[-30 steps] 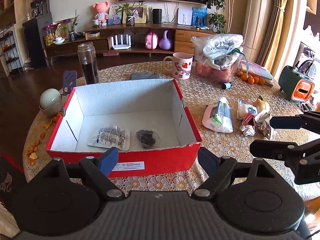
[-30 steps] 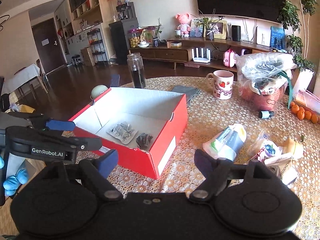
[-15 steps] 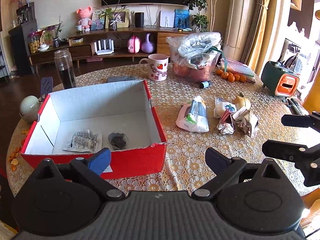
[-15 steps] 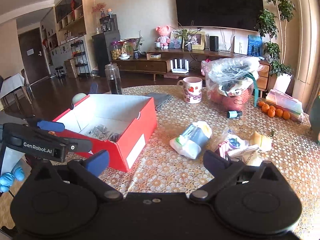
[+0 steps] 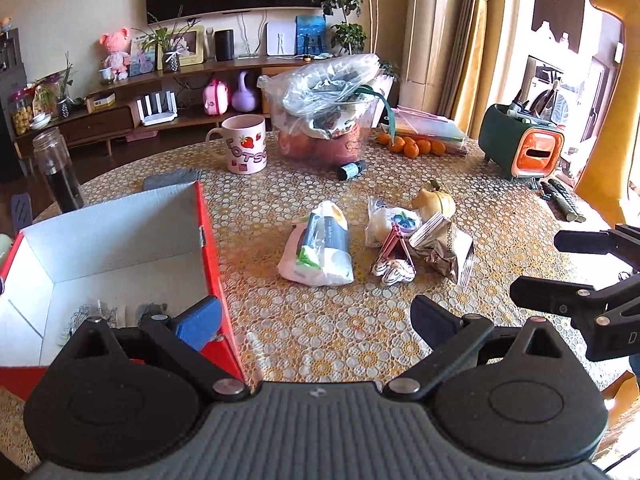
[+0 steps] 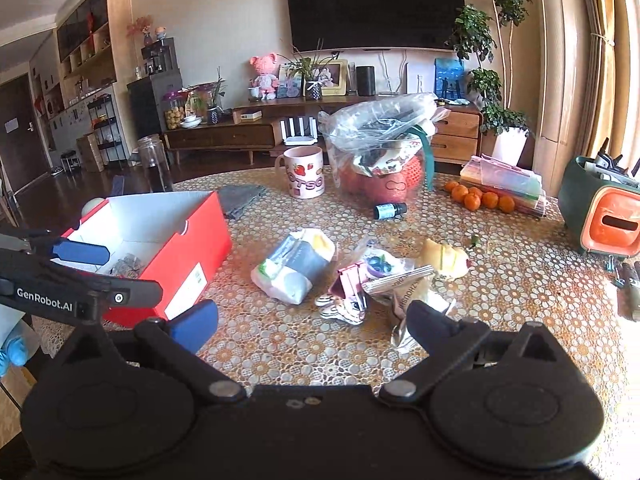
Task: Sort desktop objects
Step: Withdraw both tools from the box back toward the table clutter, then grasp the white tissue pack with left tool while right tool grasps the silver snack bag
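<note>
A red cardboard box [image 5: 212, 248] with a white inside stands at the left of the table; it also shows in the right wrist view [image 6: 188, 236]. Two small packets lie in it. Loose items lie mid-table: a white tissue pack [image 5: 320, 244], a pink binder clip [image 5: 394, 246], a blueberry packet [image 5: 390, 220], a foil sachet [image 5: 448, 250] and a yellow toy [image 5: 436, 202]. My left gripper [image 5: 316, 322] is open and empty beside the box's right wall. My right gripper [image 6: 314, 322] is open and empty just short of the clip [image 6: 348, 280] and the tissue pack [image 6: 294, 266].
A strawberry mug [image 5: 244, 144], a bagged red basket [image 5: 324, 120], a small dark bottle [image 5: 350, 169], tangerines [image 5: 412, 146] and a green-orange organiser [image 5: 520, 144] stand at the back and right. A glass jar [image 5: 56, 168] stands behind the box.
Both grippers have swung right, away from the box toward the loose items mid-table. Both stayed open and empty.
</note>
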A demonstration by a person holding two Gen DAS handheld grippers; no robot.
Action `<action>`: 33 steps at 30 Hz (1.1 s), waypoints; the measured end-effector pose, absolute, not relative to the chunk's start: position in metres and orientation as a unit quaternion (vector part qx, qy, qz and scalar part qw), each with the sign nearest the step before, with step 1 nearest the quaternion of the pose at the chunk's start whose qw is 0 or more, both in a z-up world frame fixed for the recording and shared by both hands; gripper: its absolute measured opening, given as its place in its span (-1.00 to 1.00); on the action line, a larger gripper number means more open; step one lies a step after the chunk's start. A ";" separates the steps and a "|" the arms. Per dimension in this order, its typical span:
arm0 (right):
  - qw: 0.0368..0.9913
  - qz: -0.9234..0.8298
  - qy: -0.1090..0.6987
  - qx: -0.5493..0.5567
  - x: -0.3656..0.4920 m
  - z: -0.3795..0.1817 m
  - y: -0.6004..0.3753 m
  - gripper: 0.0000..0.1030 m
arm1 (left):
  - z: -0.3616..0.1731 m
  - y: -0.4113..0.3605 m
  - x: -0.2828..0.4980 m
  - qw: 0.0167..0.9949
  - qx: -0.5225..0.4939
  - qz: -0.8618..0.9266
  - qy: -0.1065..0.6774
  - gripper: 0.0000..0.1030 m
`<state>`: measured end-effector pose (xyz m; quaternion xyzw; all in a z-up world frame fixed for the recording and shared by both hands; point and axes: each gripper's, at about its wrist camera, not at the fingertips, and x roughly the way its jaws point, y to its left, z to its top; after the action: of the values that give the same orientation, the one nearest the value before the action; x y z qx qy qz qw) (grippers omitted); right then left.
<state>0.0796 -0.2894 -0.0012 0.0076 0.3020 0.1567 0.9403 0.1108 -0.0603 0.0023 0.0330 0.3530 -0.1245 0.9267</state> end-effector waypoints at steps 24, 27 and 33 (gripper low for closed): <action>0.932 0.147 0.330 -0.022 0.171 -0.066 -0.327 0.95 | -0.057 -0.113 0.248 0.910 0.068 -0.083 0.401 0.96; 0.929 0.144 0.340 -0.029 0.183 -0.078 -0.328 0.94 | -0.066 -0.116 0.262 0.906 0.076 -0.071 0.410 0.96; 0.924 0.142 0.354 -0.039 0.201 -0.095 -0.328 0.93 | -0.084 -0.120 0.286 0.897 0.076 -0.057 0.431 0.96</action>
<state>0.2014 -0.3280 -0.0951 -0.0395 0.3536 0.1417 0.9237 0.2857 -0.1201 -0.0835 0.0759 0.4309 -0.0567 0.8974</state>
